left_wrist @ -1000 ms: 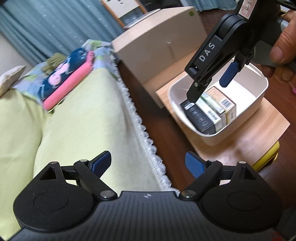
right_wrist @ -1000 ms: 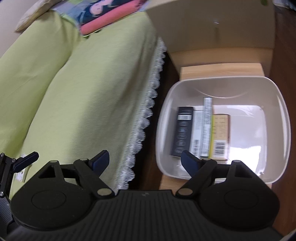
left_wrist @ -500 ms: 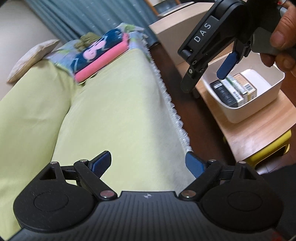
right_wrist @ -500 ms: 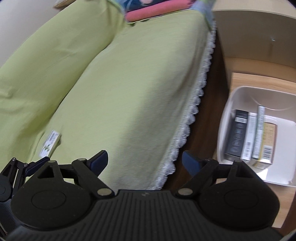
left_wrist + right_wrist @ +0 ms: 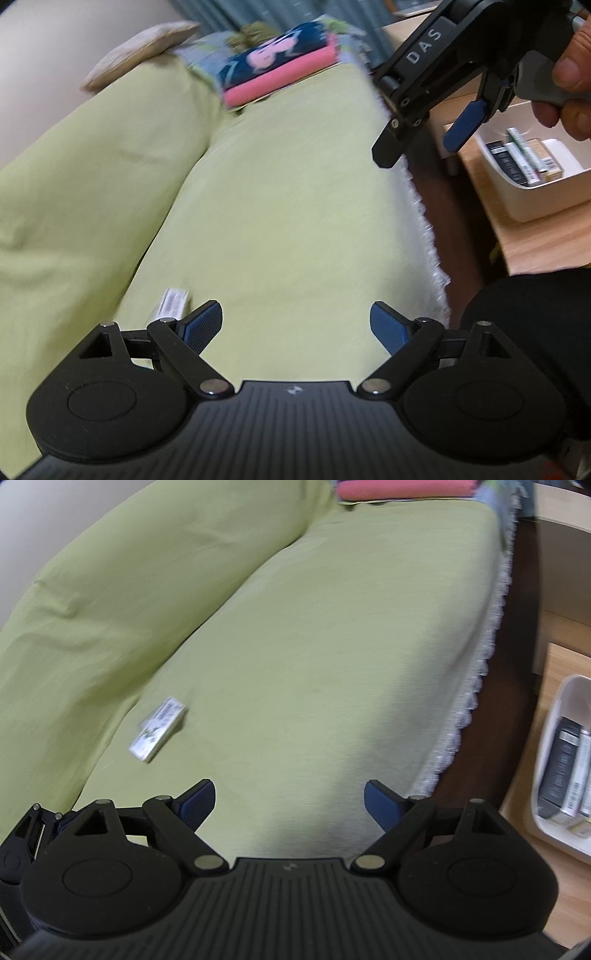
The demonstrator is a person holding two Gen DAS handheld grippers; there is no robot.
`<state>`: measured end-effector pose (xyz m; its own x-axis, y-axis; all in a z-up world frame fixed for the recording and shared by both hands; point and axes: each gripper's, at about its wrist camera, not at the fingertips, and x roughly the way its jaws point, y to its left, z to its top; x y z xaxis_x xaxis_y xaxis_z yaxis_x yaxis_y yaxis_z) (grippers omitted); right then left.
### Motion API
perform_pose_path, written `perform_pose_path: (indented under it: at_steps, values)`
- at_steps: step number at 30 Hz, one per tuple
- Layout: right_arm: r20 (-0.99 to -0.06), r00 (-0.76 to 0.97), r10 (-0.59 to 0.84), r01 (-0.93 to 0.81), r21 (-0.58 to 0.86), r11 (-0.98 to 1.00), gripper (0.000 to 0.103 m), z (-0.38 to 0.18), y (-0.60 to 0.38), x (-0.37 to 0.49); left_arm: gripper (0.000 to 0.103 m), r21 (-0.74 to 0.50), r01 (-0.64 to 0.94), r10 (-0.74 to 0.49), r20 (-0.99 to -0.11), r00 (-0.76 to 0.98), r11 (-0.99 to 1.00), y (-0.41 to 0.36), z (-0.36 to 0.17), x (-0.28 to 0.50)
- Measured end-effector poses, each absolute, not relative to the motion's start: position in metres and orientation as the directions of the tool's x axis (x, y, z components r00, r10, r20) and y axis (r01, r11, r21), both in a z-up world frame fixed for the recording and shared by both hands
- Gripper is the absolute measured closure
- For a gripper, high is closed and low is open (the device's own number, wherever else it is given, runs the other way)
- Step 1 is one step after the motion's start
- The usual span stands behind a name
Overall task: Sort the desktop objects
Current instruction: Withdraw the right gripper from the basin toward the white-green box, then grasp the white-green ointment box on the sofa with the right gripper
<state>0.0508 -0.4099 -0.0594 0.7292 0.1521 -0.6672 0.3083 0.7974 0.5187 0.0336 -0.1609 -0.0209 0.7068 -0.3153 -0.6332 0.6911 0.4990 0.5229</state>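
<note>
Presently both grippers hang above a sofa covered in a yellow-green cloth with a white lace edge. The left gripper has its jaws spread wide with nothing between the blue pads. The right gripper shows the same condition: jaws wide apart, nothing held. In the left wrist view the right gripper appears at far right, gripped by a hand, its black fingers over the lace edge of the sofa cover.

One small flat pale box with a printed face lies loose on the seat cushion, at the left, close to the fold where seat meets backrest. It is blurred, so its print cannot be read. In the left wrist view the same box sits just beyond the left blue pad, apart from it.

To the right of the sofa, across a strip of dark floor, stands a light wooden surface. On it rests a white rounded plastic tub. Inside the tub several narrow boxes stand on edge side by side: a black one at the left, then pale and green-striped ones, then a tan one. The right wrist view shows the tub cut off at the frame's right edge, with the black box nearest the sofa.

At the far end of the sofa lies a pink folded item beneath a dark blue patterned one, with a beige cushion to its left.
</note>
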Motion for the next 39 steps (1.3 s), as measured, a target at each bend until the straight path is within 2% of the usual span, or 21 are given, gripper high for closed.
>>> perform_pose_path:
  at_steps: [12,24,29,33,39]
  values:
    - [-0.663,0.694,0.281,0.175,0.533,0.827,0.017,-0.056,-0.333,0.115,0.014,0.482,0.56,-0.173,-0.634,0.754,0.673,-0.08,-0.021,0.054]
    - [-0.657,0.658,0.368,0.128,0.579,0.805,0.017,-0.06,-0.282,0.209,0.014,0.442,0.494,-0.119,-0.643,0.756,0.748,-0.045,-0.024,0.082]
    - [-0.642,0.655,0.397,0.148,0.625,0.766,0.02,-0.073,-0.273,0.256,0.014,0.428,0.484,-0.117,-0.645,0.755,0.763,-0.036,-0.027,0.099]
    - [-0.622,0.658,0.425,0.181,0.678,0.712,0.027,-0.088,-0.271,0.295,0.014,0.416,0.481,-0.122,-0.646,0.754,0.772,-0.031,-0.03,0.112]
    - [-0.613,0.641,0.462,0.241,0.732,0.637,0.029,-0.116,-0.261,0.349,0.014,0.395,0.485,-0.127,-0.66,0.741,0.78,-0.026,-0.039,0.128]
